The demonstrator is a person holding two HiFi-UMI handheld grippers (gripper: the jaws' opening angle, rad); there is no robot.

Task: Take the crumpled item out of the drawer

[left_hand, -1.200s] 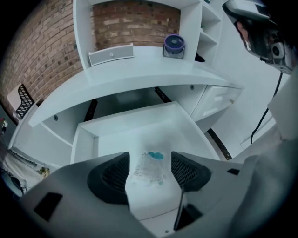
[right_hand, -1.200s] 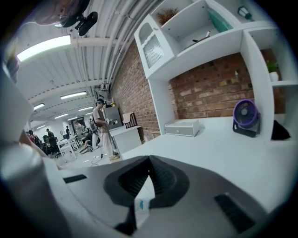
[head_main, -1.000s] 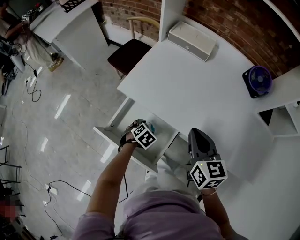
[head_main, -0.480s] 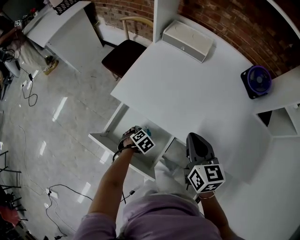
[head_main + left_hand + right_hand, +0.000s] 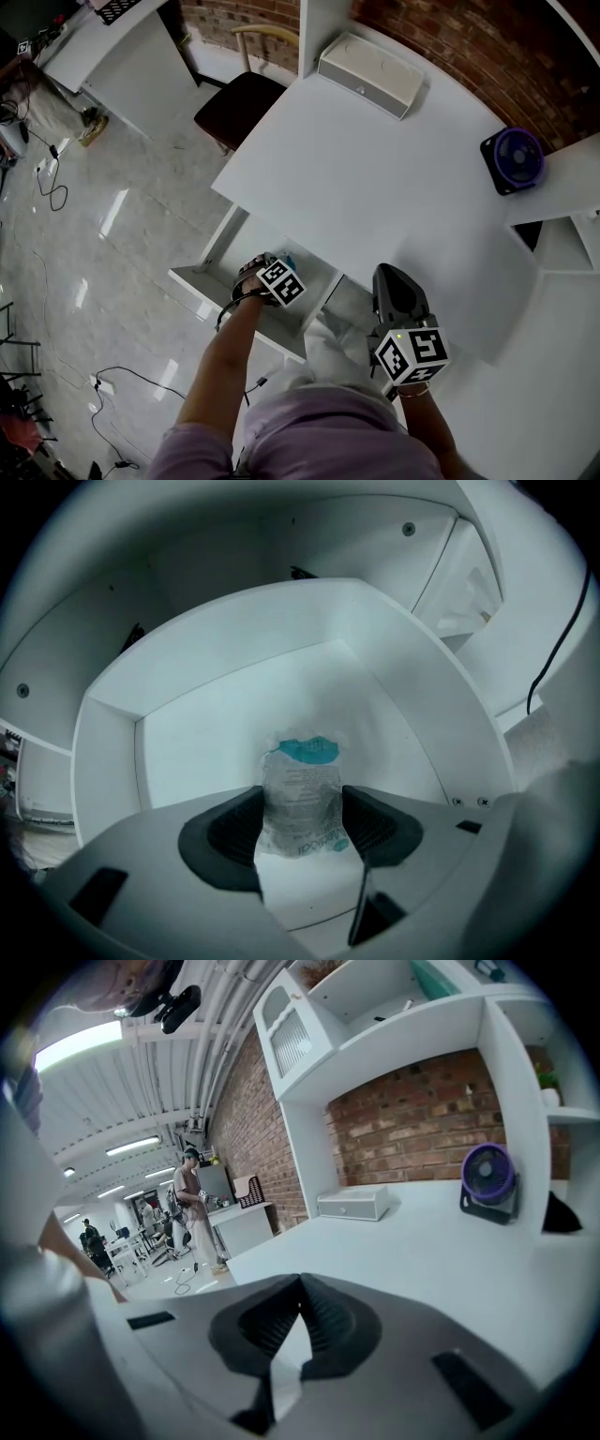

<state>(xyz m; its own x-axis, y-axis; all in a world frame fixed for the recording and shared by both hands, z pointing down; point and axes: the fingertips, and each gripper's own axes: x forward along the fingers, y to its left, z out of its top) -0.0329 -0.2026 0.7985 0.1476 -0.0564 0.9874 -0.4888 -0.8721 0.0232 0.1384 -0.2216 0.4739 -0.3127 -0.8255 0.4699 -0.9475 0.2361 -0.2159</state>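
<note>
In the left gripper view a crumpled clear plastic bottle (image 5: pixel 300 803) with a teal cap lies in the open white drawer (image 5: pixel 216 733). My left gripper (image 5: pixel 302 819) is down in the drawer, and both dark pads press the bottle's sides. The head view shows the left gripper (image 5: pixel 279 277) over the drawer (image 5: pixel 202 281), pulled out under the desk, with a teal bit of the bottle (image 5: pixel 289 263) beside it. My right gripper (image 5: pixel 396 292) hovers over the desk's front edge with its jaws together and nothing between them; in its own view the right gripper (image 5: pixel 300 1288) looks across the desk top.
On the white desk (image 5: pixel 375 187) stand a white box (image 5: pixel 367 75) at the back and a purple fan (image 5: pixel 513 159) at the right. A dark chair (image 5: pixel 239 108) stands behind the desk's left end. Cables (image 5: pixel 122 380) lie on the tiled floor at the left.
The left gripper has shifted slightly left and deeper over the drawer. The right gripper has stayed in place.
</note>
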